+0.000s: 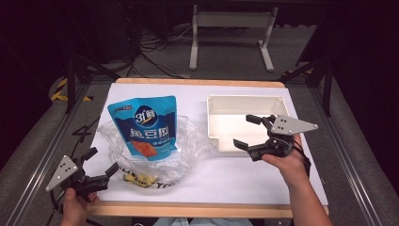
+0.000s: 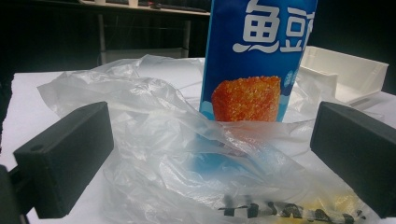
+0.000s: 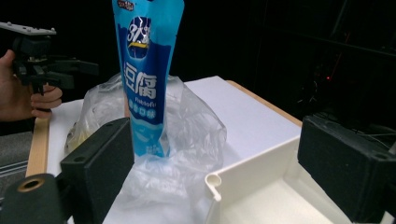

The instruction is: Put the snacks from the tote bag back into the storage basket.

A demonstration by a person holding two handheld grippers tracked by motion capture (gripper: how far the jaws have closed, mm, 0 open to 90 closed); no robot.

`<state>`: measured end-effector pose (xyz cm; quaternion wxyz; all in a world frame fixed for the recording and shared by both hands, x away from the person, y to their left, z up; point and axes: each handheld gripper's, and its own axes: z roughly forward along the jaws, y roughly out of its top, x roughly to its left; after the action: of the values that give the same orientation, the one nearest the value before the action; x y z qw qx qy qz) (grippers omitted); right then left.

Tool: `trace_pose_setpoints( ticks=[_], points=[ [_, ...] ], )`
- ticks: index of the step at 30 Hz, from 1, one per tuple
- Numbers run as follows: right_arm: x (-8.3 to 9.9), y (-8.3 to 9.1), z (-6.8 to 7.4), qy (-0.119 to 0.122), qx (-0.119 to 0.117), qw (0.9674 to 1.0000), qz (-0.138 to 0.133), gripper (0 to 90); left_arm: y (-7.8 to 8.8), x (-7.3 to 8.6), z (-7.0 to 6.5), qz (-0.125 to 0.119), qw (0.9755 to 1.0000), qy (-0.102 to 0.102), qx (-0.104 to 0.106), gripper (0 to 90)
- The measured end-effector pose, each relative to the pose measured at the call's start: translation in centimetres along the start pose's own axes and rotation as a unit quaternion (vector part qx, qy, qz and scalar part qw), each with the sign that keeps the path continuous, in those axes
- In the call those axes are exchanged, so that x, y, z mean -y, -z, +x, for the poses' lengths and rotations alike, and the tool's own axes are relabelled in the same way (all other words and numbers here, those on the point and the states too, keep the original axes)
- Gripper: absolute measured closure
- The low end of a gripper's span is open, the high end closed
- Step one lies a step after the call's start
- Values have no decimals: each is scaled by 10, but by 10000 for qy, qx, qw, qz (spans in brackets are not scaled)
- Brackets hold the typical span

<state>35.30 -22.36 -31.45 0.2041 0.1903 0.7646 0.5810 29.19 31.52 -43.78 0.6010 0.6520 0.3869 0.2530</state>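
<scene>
White table (image 1: 244, 183): blue pouch (image 1: 147, 126) upright in plastic bag (image 1: 188, 141); white tray (image 1: 226, 123) right. Left gripper (image 1: 99, 162), right gripper (image 1: 244, 132) both spread, empty.

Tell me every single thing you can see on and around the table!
Blue stand-up snack pouch: one, blue, upright inside the bag.
Clear crumpled plastic bag: one, see-through, table's left half.
White shallow plastic tray: one, white, table's right half.
White-topped table: one, wooden edge.
White metal frame: one, floor behind the table.
Left gripper: black, open, near the bag.
Right gripper: black, open, over the tray.
</scene>
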Motion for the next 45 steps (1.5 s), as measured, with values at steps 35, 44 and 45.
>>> trace_pose_setpoints(
  ticks=[35, 44, 45],
  points=[
    [-35, -106, 16, 279, -881, 9957, 52, 60, 1, -1, 0, -30, 10000, -2, 27, 2],
    [-39, -126, 19, 184, -901, 9957, -66, 13, 0, -1, 0, -33, 10000, 1, 32, 2],
    [-40, -128, 19, 186, -997, 9948, -76, 5, 0, -1, 0, -34, 10000, 6, 33, 2]
  ],
)
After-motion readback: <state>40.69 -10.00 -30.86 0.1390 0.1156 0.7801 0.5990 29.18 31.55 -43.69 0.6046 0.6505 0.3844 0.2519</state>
